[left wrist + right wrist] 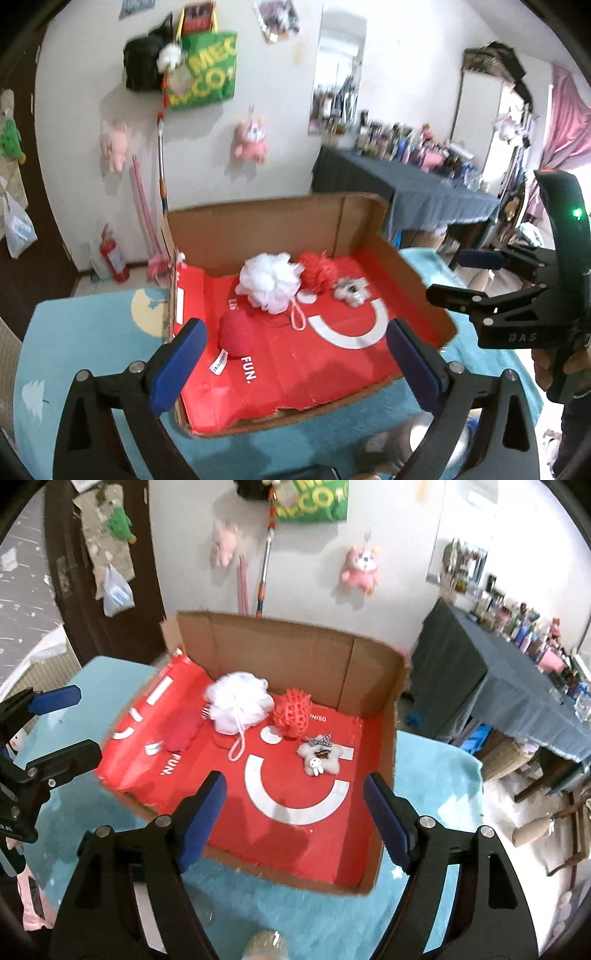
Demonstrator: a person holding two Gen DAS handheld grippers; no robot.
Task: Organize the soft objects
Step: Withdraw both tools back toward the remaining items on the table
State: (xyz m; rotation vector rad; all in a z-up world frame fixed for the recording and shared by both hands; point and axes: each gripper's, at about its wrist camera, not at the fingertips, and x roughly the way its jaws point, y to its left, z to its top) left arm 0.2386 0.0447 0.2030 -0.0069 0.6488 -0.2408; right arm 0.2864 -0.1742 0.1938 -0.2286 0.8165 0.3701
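A cardboard box [258, 221] [280, 653] lined with a red bag stands on the turquoise rug. Inside lie a white bath pouf [269, 281] [238, 701], a red mesh sponge [319, 271] [293, 712], a red plush ball [236, 334] [179, 729] with a white tag, and a small grey star plush [351, 290] [321, 757]. My left gripper [297, 360] hangs open above the box's near edge, nothing between its blue pads. My right gripper [295, 812] [465, 275] is open too, empty, over the box's front right.
The turquoise rug [92, 332] [424, 775] surrounds the box. A table with a dark cloth and many bottles [424, 184] [517, 672] stands to the right. Pink plush toys [251, 138] and a green bag [205, 70] hang on the wall. A fire extinguisher [114, 258] stands by the wall.
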